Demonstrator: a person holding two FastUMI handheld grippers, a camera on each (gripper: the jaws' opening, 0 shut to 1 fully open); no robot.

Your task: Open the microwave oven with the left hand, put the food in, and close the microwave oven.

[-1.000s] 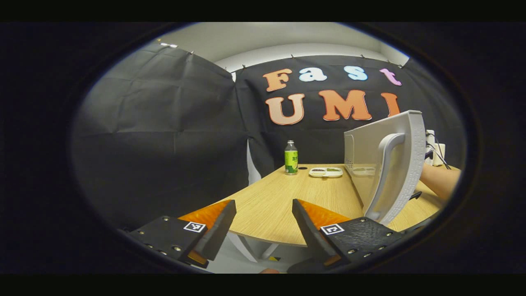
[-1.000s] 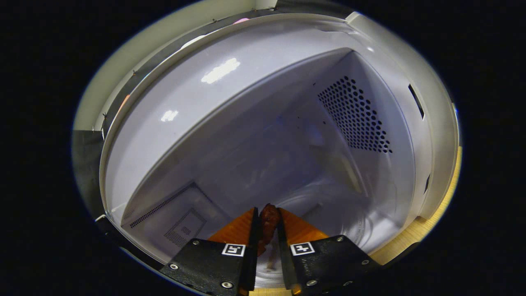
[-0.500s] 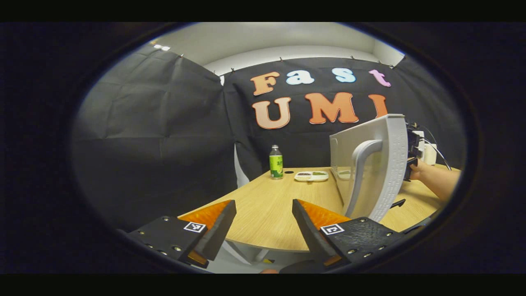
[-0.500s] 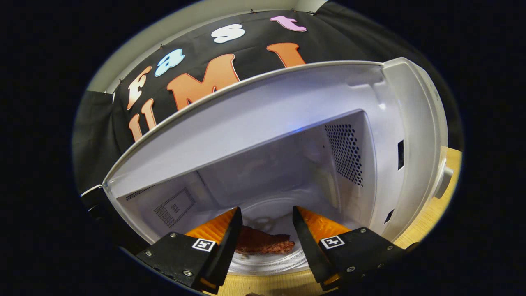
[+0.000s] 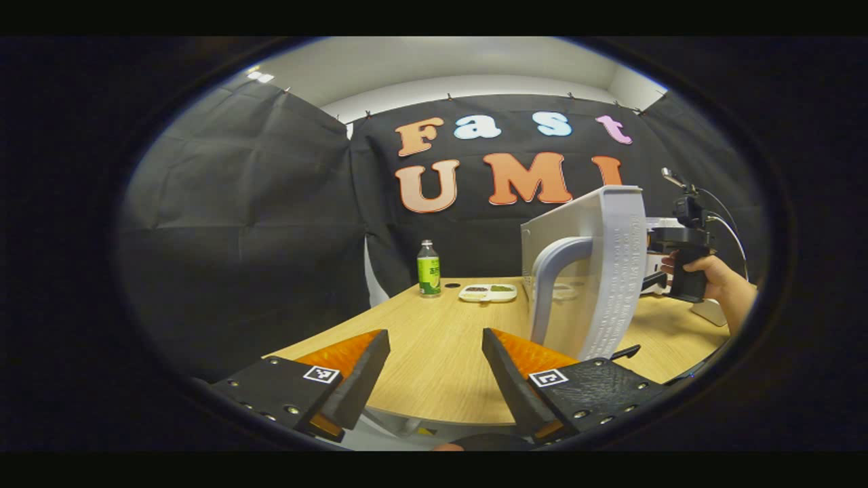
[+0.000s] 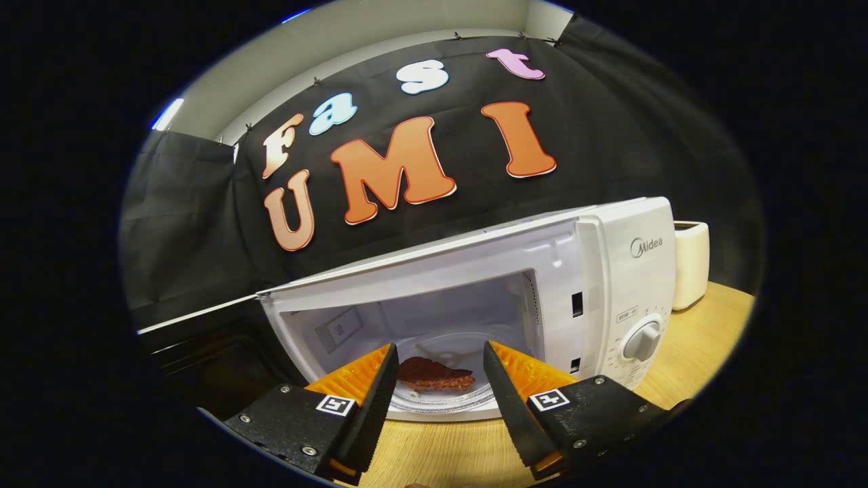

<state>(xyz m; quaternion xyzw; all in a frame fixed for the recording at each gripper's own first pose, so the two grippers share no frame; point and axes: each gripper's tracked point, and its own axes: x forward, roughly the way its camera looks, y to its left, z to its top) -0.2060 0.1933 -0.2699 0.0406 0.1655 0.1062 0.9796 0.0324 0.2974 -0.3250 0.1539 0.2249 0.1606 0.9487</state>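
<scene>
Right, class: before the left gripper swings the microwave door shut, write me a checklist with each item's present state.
1. Food lying inside the microwave: ok.
2. Right gripper let go, jaws apart: ok.
3. Right gripper outside the cavity: ok.
4. Left gripper free, jaws open: ok.
5. Left gripper on the door: not ok, no contact.
6. Door's swing path free: cannot tell.

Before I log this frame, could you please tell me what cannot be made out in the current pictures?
- Left gripper view: the white microwave's open door stands edge-on and hides the cavity.
- Left gripper view: the contents of the white divided tray are too small to identify.
- Left gripper view: the green-labelled bottle is too far to tell its fill.
- Right gripper view: the brown piece of food lies on the turntable; its kind is unclear.
</scene>
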